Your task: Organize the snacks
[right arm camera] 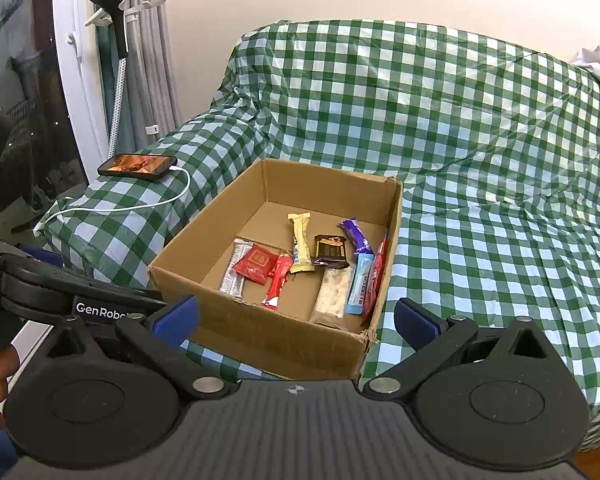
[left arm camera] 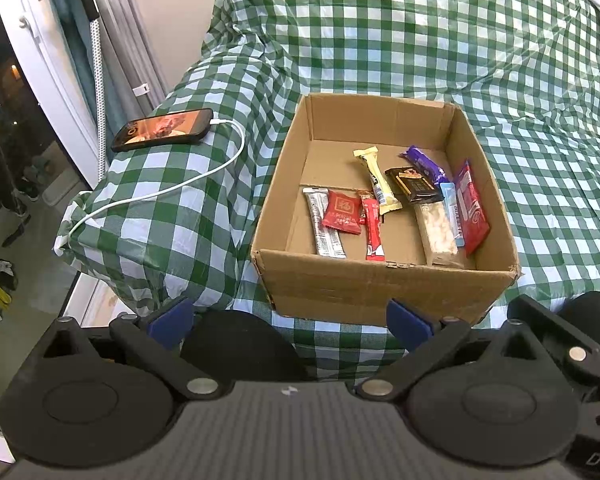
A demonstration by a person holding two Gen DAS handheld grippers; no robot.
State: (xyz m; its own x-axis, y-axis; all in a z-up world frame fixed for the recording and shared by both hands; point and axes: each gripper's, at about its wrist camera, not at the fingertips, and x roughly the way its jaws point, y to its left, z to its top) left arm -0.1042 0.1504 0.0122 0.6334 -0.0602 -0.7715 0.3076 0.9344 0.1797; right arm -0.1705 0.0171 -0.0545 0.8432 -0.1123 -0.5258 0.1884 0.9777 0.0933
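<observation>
An open cardboard box (left arm camera: 372,288) (right arm camera: 260,332) sits on a sofa seat covered in green checked cloth. Inside lie several wrapped snacks: a silver bar (left arm camera: 324,224), a red square packet (left arm camera: 343,213) (right arm camera: 255,264), a red stick (left arm camera: 374,232) (right arm camera: 278,282), a yellow bar (left arm camera: 378,182) (right arm camera: 301,242), a dark packet (left arm camera: 414,186) (right arm camera: 330,251), a purple bar (left arm camera: 424,164) (right arm camera: 356,234), a white bar (left arm camera: 436,232) (right arm camera: 332,296), a light blue bar (right arm camera: 361,284) and a red packet (left arm camera: 474,212). My left gripper (left arm camera: 290,322) is open and empty in front of the box. My right gripper (right arm camera: 296,320) is open and empty, also just in front of the box.
A phone (left arm camera: 162,130) (right arm camera: 138,166) with a white charging cable (left arm camera: 204,176) lies on the covered sofa arm to the left. A window frame and a steamer hose (left arm camera: 98,92) stand at the far left. The left gripper's body (right arm camera: 60,292) shows at the right wrist view's left edge.
</observation>
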